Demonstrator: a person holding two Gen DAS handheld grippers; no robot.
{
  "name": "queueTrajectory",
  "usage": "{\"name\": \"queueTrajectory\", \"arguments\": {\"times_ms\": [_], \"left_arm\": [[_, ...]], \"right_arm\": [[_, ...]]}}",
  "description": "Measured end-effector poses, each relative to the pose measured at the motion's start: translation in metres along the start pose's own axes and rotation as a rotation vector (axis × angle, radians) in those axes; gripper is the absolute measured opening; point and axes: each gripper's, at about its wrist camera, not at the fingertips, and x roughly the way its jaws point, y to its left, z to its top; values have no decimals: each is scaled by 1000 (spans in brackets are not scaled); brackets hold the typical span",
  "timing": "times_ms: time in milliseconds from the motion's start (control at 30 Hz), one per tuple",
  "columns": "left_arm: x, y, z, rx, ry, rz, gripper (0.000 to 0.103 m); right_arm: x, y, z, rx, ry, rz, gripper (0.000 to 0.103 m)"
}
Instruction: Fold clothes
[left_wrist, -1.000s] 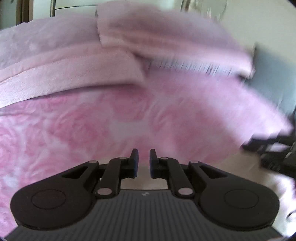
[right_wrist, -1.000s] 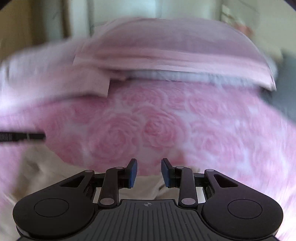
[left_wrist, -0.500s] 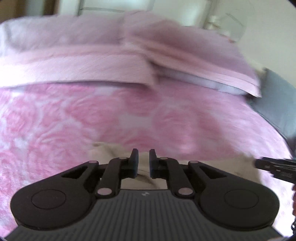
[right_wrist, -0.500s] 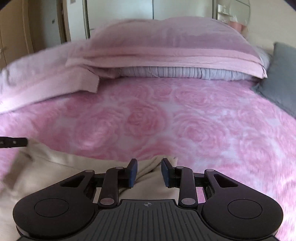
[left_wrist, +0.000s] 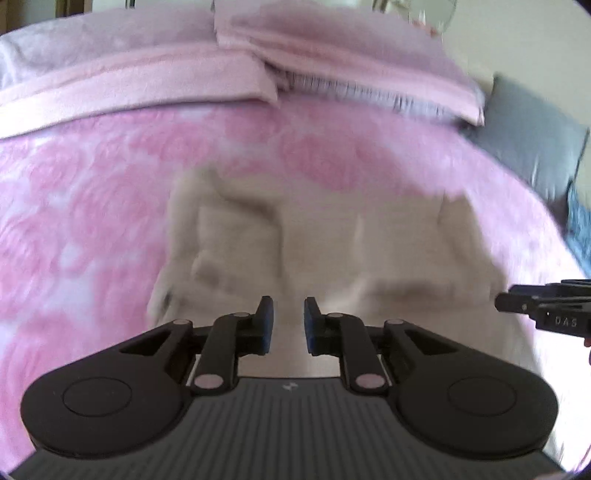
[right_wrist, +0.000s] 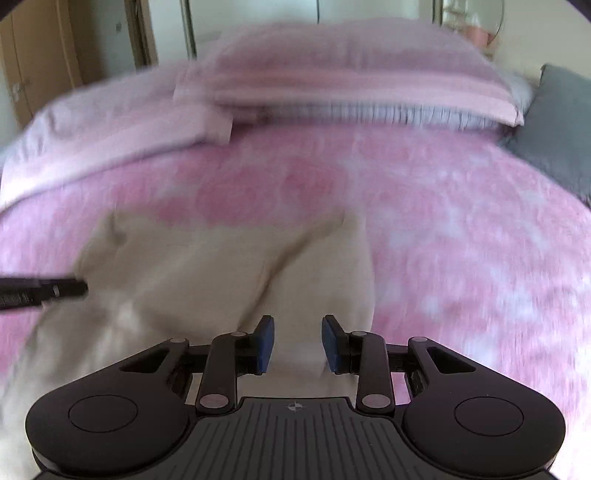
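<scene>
Lying rumpled, beige garment (left_wrist: 325, 254), lengthwise toward pillows (left_wrist: 332, 51)

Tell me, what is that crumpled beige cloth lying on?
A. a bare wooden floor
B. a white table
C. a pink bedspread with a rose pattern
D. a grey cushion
C: the beige cloth lies crumpled on the pink rose-patterned bedspread, well apart from the grey cushion at the edge.

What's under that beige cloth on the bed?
The beige cloth lies rumpled on the pink rose blanket, which shows all around it. Whatever lies directly beneath the cloth is covered, so nothing more can be told.
</scene>
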Motion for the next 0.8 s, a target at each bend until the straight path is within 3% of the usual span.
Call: {"name": "queueTrajectory", "arguments": {"times_ms": [100, 167, 333, 500, 533, 633, 667, 733, 800], "left_arm": [[-19, 17, -36, -12, 40, 0, 13], [-41, 32, -65, -35, 32, -22, 13], [-104, 57, -127, -29, 39, -80, 12], [-162, 61, -176, 1, 147, -113, 8], [-171, 60, -182, 23, 178, -113, 8], [-195, 54, -184, 26, 296, -94, 8], [-203, 52, -178, 19, 334, -83, 8], [-223, 46, -162, 14, 322, -79, 9], [-243, 38, -142, 8, 308, -85, 21]], "right_arm": [[-8, 11, -43, 14, 86, -55, 32], [-30, 20, -75, -1, 49, -102, 32], [-90, 45, -147, 54, 76, -201, 32], [-144, 69, -206, 190, 161, -282, 32], [-153, 73, -213, 225, 189, -287, 32], [-161, 82, -222, 283, 401, -296, 32], [-169, 86, -223, 307, 431, -295, 32], [-197, 95, -214, 355, 385, -262, 32], [-222, 104, -199, 376, 341, -230, 32]]}}
